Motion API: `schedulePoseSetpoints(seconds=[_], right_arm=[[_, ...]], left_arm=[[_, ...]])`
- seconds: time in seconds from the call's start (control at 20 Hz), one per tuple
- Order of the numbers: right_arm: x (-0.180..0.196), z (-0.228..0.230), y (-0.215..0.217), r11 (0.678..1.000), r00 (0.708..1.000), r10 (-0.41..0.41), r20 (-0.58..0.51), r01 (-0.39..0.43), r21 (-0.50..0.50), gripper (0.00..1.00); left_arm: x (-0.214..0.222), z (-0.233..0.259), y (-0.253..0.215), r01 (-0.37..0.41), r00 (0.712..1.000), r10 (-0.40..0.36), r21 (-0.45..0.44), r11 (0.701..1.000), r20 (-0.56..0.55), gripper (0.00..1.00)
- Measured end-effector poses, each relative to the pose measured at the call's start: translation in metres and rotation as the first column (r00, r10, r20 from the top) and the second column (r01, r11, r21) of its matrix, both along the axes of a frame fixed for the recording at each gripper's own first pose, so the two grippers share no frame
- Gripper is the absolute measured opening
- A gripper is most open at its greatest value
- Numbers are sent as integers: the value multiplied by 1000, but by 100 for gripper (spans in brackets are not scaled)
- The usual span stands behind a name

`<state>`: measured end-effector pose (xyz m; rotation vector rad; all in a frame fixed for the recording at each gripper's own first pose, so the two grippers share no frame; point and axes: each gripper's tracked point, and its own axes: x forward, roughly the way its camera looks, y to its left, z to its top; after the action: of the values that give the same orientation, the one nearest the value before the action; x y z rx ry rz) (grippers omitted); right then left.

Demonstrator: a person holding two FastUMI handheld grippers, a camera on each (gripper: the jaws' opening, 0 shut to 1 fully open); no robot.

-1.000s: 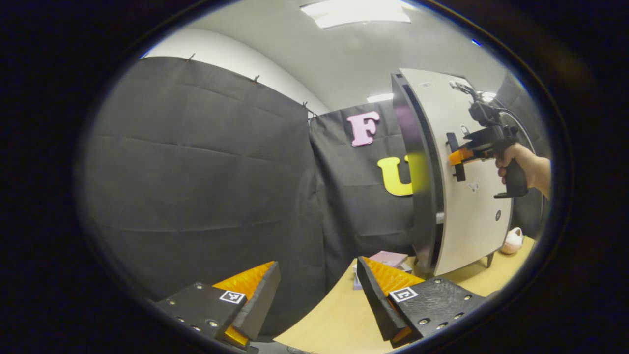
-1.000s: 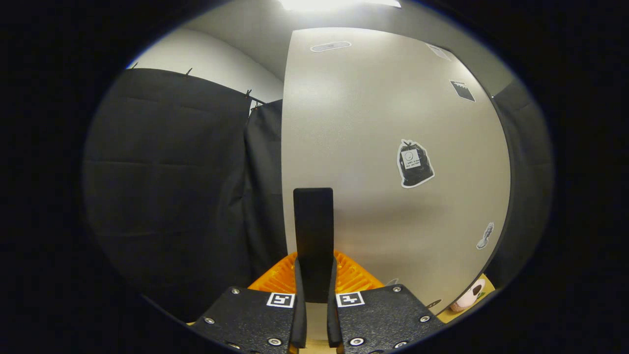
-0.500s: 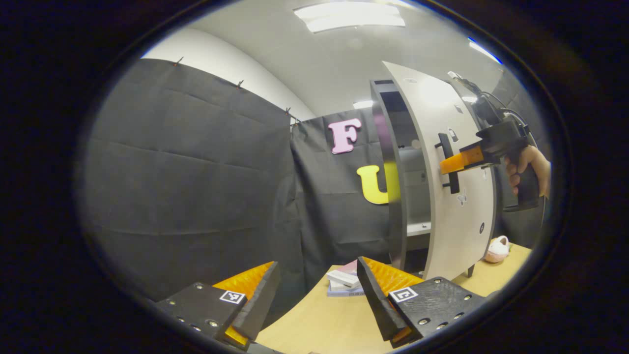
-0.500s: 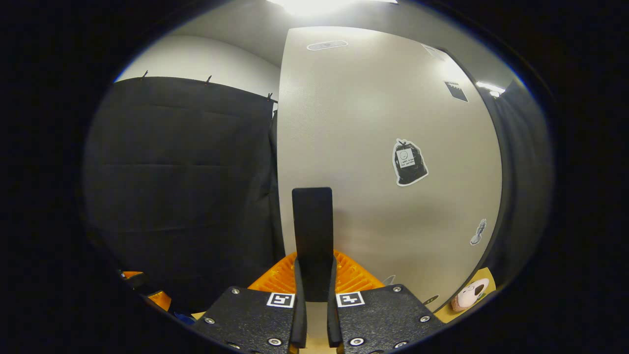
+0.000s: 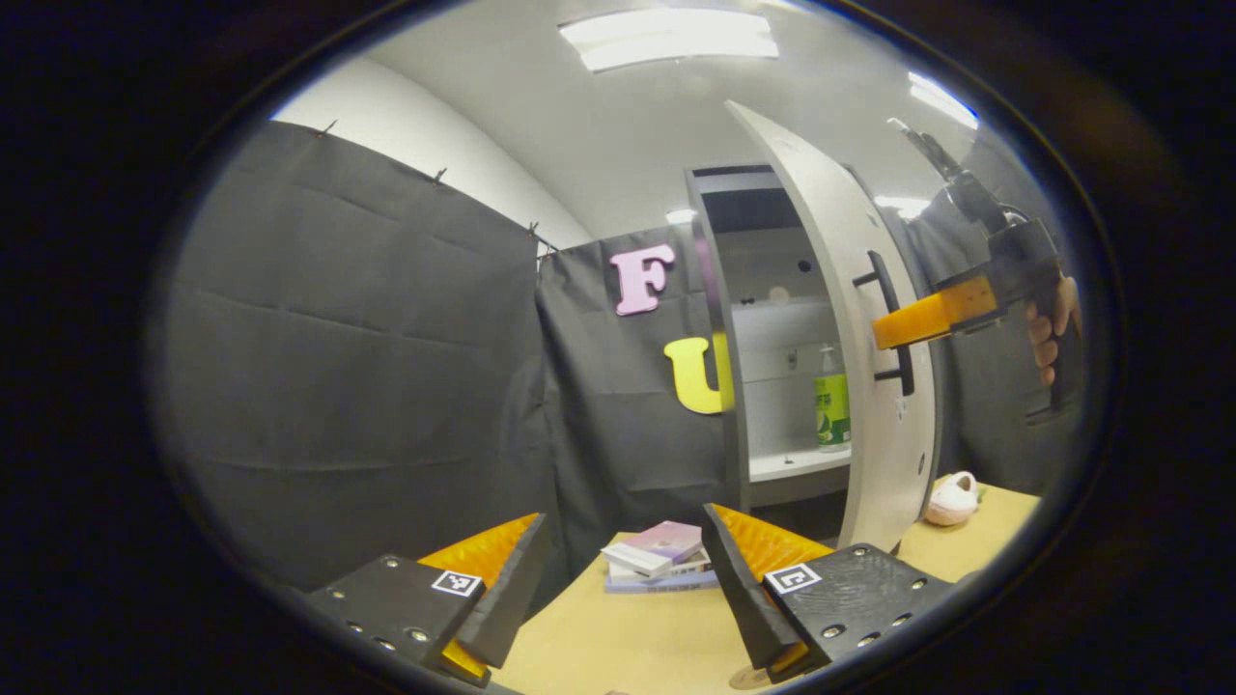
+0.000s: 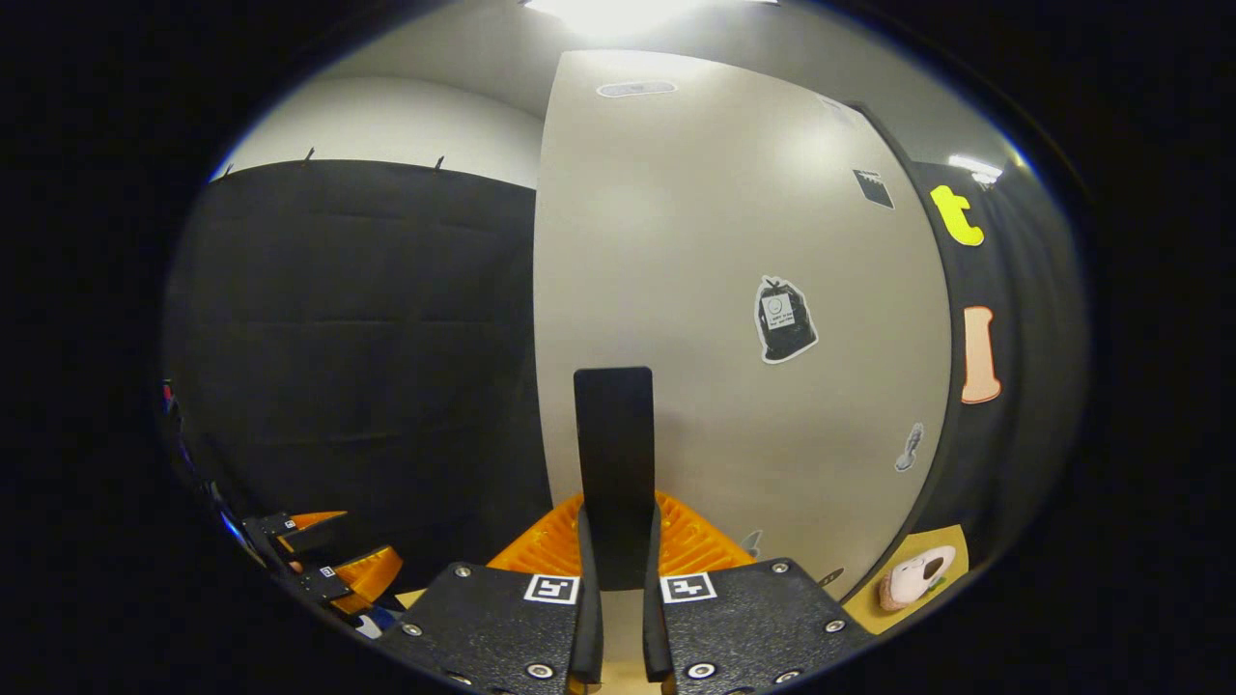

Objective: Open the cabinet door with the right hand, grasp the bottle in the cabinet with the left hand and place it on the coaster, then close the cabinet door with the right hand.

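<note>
While the left gripper (image 5: 618, 589) hangs wide open and empty over the table (image 5: 637, 642), the right gripper (image 6: 618, 541) clamps the door handle (image 6: 614, 454). Beyond, inside the open cabinet (image 5: 772, 319), the bottle (image 5: 831, 401) stands upright on the shelf (image 5: 797, 465).

The left gripper view faces the open cabinet door (image 5: 850, 319) from well apart; the right gripper view presses close against it.

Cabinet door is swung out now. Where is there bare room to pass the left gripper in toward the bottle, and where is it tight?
Free: the opening between the cabinet's left edge and the open door, with bare shelf left of the bottle. Crowded: the table below, where stacked books lie.
</note>
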<state>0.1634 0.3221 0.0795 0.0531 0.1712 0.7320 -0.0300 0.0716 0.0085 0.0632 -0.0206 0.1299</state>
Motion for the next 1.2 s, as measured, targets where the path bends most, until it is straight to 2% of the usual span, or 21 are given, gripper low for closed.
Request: schedulePoseSetpoints(seconds=[0.05,0.1,0.2,0.25,0.3,0.35,0.4,0.45,0.5,0.65,0.75,0.85,0.9,1.05,1.1,1.2], right_arm=[[-3,1,-4,1000,1000,6,-2,-6,2,17],[-7,3,-7,1000,1000,9,0,-9,2,17],[-15,7,-17,1000,1000,12,6,-12,0,17],[-18,7,-21,1000,1000,13,9,-13,2,17],[-21,7,-26,1000,1000,14,11,-14,5,17],[-23,9,-32,1000,1000,16,11,-16,8,17],[-27,11,-39,1000,1000,16,10,-16,13,17],[-30,10,-49,1000,1000,16,10,-16,17,17],[-33,10,-59,1000,1000,14,12,-15,21,16],[-40,10,-82,1000,1000,7,20,-7,17,16],[-45,10,-96,1000,1000,-4,25,3,9,16],[-49,11,-112,1000,999,-20,33,20,3,16],[-49,11,-116,1000,999,-28,39,28,1,16],[-51,11,-138,998,997,-58,48,59,-12,16],[-51,10,-147,998,996,-67,51,68,-15,16],[-51,11,-162,996,995,-88,56,89,-13,16]], left_arm=[[1,2,-7,11,1000,-11,2,1000,3,94],[3,3,-16,22,1000,-22,3,1000,7,90],[8,2,-30,47,999,-47,0,999,11,90],[10,1,-37,60,998,-60,-1,998,9,94],[13,0,-45,73,997,-73,-2,997,8,90],[16,-1,-51,84,996,-84,-2,996,6,94],[17,0,-58,96,995,-96,-1,995,6,90],[19,0,-65,107,994,-107,0,994,7,90],[21,1,-73,119,993,-119,1,993,8,94],[24,2,-93,150,989,-150,-3,989,11,90],[27,3,-106,169,986,-168,-11,986,11,86],[30,2,-118,189,982,-189,-16,982,12,86],[31,3,-125,198,980,-198,-17,980,14,90],[34,2,-148,230,973,-230,-31,973,12,90],[34,3,-156,242,970,-241,-40,970,12,86],[36,3,-171,260,966,-260,-47,965,12,86]])
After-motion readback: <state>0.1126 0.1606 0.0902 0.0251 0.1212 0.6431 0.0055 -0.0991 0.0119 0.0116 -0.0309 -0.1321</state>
